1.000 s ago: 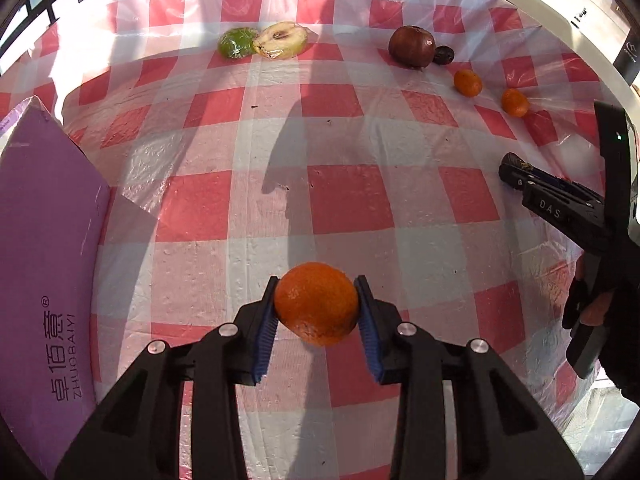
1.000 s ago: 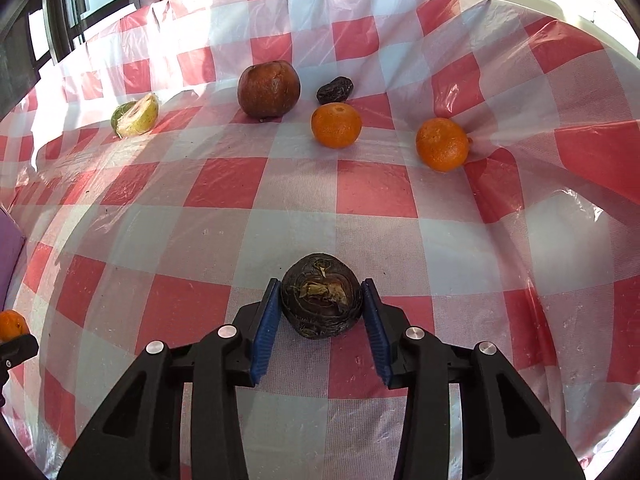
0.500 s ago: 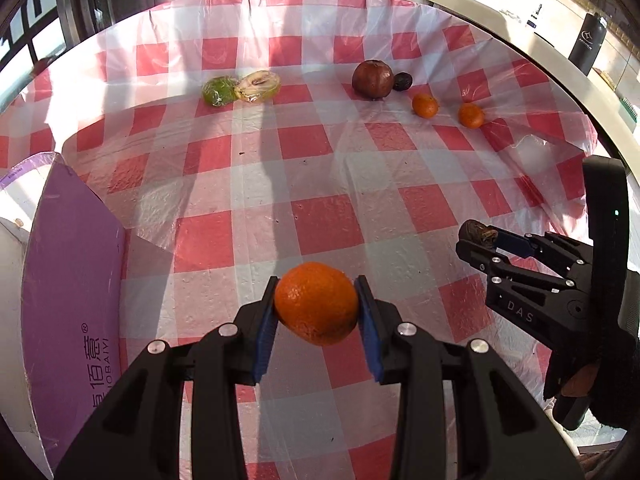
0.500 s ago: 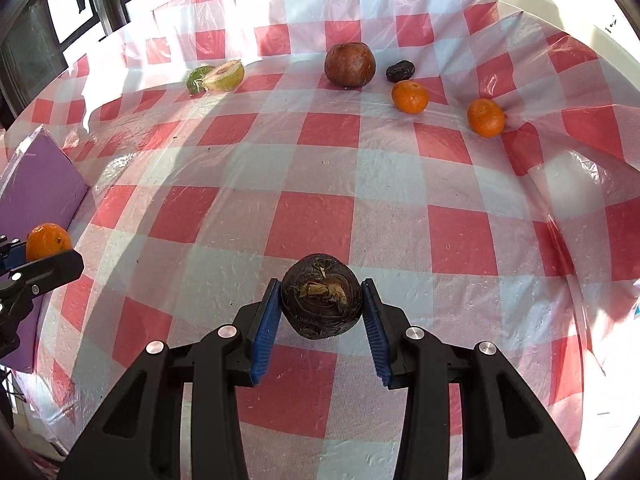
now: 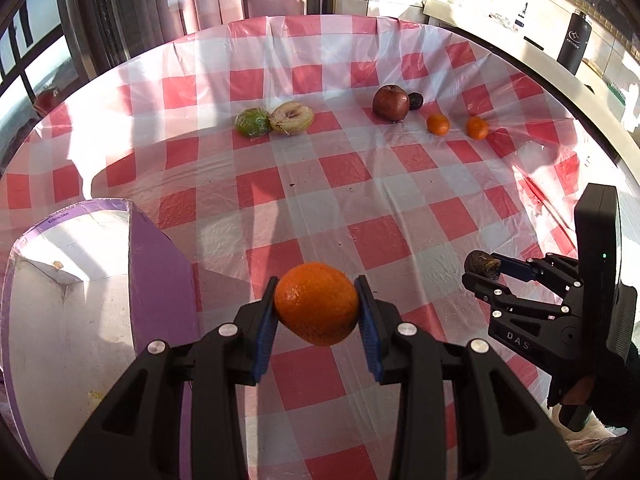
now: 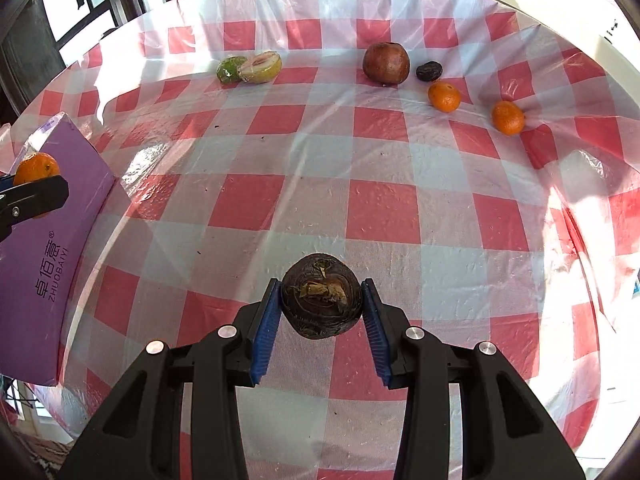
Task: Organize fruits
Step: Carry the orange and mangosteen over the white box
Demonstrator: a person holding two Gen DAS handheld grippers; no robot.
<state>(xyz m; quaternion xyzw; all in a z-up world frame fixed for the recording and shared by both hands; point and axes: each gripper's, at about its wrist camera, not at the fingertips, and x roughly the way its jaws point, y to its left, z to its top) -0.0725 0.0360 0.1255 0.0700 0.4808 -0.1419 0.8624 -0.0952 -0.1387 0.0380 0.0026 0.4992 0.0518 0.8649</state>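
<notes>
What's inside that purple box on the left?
The purple box shows a bare white interior with a couple of small yellowish specks and no fruit. Its near end is hidden behind the left gripper, which holds an orange.

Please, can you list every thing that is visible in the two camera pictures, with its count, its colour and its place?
orange: 1, orange, held in the left gripper
dark fruit: 1, dark brown, held in the right gripper
small oranges: 2, orange, far right of the cloth
large reddish-brown fruit: 1, far side of the cloth
small dark fruit: 1, blackish, right beside the reddish-brown fruit
green fruit: 1, far left, touching the cut fruit
cut fruit: 1 half, pale flesh
purple box: 1, white inside, left edge
tablecloth: 1, red and white checks
black bottle: 1, counter behind
left gripper: black, blue pads
right gripper: black, blue pads
</notes>
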